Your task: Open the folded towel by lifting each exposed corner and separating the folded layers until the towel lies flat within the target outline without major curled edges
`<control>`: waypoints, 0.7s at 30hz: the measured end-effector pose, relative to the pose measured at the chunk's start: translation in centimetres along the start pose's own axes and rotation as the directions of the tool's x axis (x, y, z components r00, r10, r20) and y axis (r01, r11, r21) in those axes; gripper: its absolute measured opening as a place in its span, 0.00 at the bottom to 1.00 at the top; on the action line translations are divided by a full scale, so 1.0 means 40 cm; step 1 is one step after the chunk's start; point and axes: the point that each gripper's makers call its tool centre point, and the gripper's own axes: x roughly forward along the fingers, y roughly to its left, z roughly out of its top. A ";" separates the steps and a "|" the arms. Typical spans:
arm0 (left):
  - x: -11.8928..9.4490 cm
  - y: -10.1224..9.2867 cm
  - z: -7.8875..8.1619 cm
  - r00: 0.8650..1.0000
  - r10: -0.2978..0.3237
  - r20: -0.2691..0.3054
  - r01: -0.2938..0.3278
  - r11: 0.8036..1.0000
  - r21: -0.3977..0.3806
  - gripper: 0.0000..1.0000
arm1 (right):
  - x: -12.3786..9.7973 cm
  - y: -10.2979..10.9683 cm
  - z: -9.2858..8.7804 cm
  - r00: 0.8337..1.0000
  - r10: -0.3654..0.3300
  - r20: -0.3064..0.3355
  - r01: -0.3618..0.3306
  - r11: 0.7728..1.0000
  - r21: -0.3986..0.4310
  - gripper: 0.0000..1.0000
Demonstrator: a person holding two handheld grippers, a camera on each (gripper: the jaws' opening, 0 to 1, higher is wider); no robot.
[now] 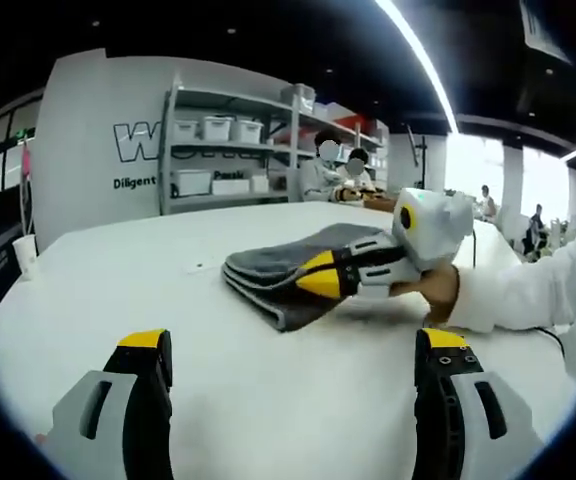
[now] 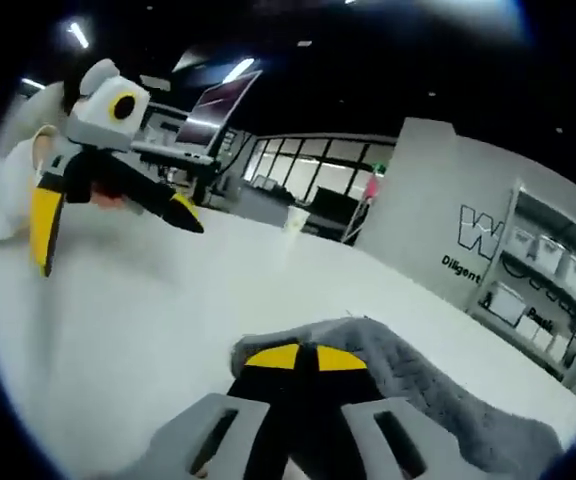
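Right gripper (image 2: pixel 298 357) jaws closed — towel (image 2: pixel 418 375) corner

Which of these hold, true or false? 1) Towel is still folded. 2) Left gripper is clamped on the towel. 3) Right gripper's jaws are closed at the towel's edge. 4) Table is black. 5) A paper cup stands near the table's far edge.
1) True: the grey towel lies folded in layers on the table.
2) False: the left gripper hangs open above bare table, apart from the towel.
3) True: the right gripper has its jaws together on the towel's edge.
4) False: the table is white.
5) True: a paper cup stands there.
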 end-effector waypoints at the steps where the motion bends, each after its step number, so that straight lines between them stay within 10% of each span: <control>1: 0.001 0.002 -0.002 1.000 0.002 -0.003 -0.002 1.000 0.000 0.99 | -0.003 -0.009 0.002 1.000 -0.009 0.007 0.009 1.000 0.012 0.00; 21: 0.010 0.000 -0.019 1.000 -0.001 -0.027 0.001 1.000 -0.003 0.99 | -0.146 -0.261 -0.065 0.970 -0.242 0.028 0.235 0.959 0.157 0.00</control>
